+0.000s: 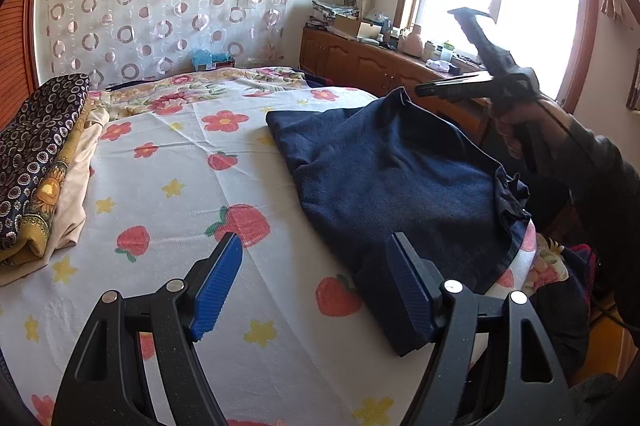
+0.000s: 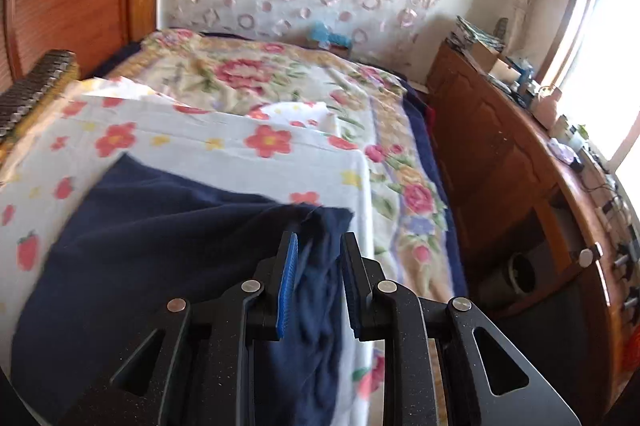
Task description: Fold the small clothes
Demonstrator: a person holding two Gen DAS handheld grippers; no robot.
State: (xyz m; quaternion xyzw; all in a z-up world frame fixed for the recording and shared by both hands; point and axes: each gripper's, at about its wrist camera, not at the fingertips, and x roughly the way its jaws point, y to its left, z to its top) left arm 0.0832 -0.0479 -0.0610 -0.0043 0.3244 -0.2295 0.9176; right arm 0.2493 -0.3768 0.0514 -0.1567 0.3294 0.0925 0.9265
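On bed (image 1: pixel 168 162), right side: navy garment (image 1: pixel 384 178) lying spread. Left gripper (image 1: pixel 316 258) wide apart, holding nothing. Right gripper (image 2: pixel 318 258) narrowly parted around garment's corner, grip uncertain.

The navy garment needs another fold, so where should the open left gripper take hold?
Grip the navy garment at its near hem corner, coming low from the near side. That edge lies flat on the strawberry-print sheet, right by the left gripper.

A dark blue knit garment (image 1: pixel 384 170) lies on the flower-printed bed sheet (image 1: pixel 192 186), right of a stack of folded patterned cloths (image 1: pixel 40 162).
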